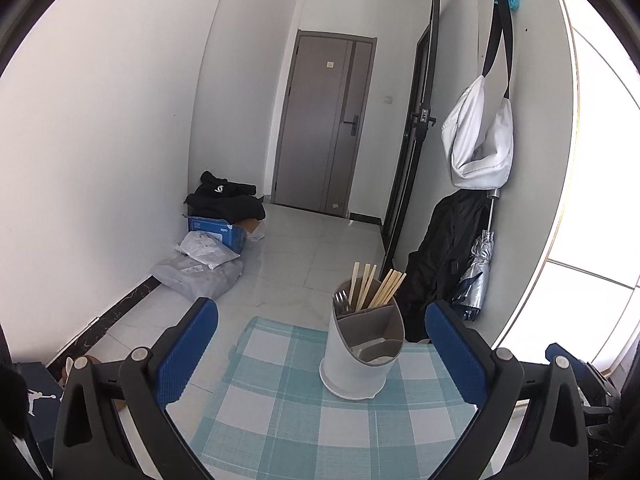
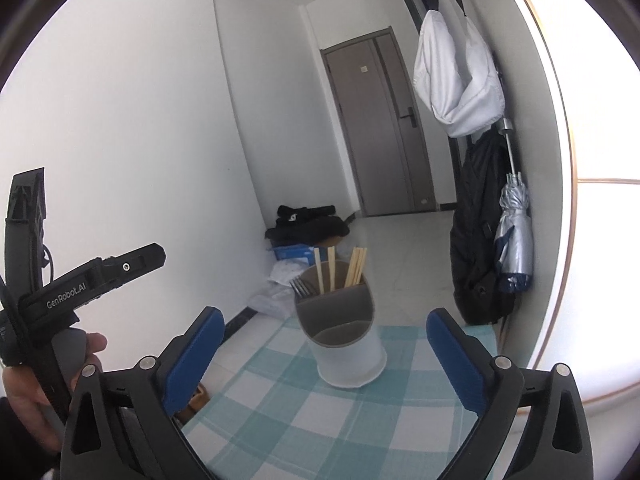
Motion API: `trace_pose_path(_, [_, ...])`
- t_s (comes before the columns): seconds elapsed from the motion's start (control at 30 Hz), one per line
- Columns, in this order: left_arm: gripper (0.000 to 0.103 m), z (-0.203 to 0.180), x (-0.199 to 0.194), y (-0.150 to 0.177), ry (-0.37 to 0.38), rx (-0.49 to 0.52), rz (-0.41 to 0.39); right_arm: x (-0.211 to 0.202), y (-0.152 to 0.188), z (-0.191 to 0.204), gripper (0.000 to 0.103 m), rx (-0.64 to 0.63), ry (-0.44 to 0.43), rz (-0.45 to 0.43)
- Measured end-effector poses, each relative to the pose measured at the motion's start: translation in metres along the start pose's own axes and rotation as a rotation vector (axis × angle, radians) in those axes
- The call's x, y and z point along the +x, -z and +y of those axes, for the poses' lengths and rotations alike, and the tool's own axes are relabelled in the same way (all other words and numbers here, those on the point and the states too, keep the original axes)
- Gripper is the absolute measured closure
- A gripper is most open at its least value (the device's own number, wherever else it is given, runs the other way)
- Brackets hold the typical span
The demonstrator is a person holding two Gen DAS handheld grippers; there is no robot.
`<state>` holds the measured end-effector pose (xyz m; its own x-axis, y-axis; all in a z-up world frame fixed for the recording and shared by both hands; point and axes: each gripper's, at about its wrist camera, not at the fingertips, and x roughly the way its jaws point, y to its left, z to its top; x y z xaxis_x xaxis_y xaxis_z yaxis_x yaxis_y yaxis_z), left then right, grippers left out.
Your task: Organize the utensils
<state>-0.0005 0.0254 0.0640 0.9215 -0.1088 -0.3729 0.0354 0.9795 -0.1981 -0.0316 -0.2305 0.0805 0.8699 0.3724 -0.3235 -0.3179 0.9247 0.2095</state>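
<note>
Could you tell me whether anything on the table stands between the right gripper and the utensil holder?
Nothing visible does. The right gripper is open and empty, and only bare checked tablecloth lies between it and the utensil holder, which stands upright with chopsticks and forks already in its back compartments.
</note>
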Motion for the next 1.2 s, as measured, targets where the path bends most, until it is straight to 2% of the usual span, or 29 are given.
trace_pose_path(0.23, [0.001,0.001,0.003,0.016,-0.022,0.006,-0.014,0.000,0.012,-0.002,0.000,-0.012,0.030,0.007])
trace_pose_path(0.63, [0.001,0.004,0.018,0.034,-0.036,0.026,0.018,0.003,0.032,-0.004,0.000,-0.033,0.074,0.034])
trace_pose_path(1.2, [0.001,0.002,0.020,0.036,-0.031,0.023,0.033,0.006,0.039,-0.008,0.000,-0.030,0.096,0.052])
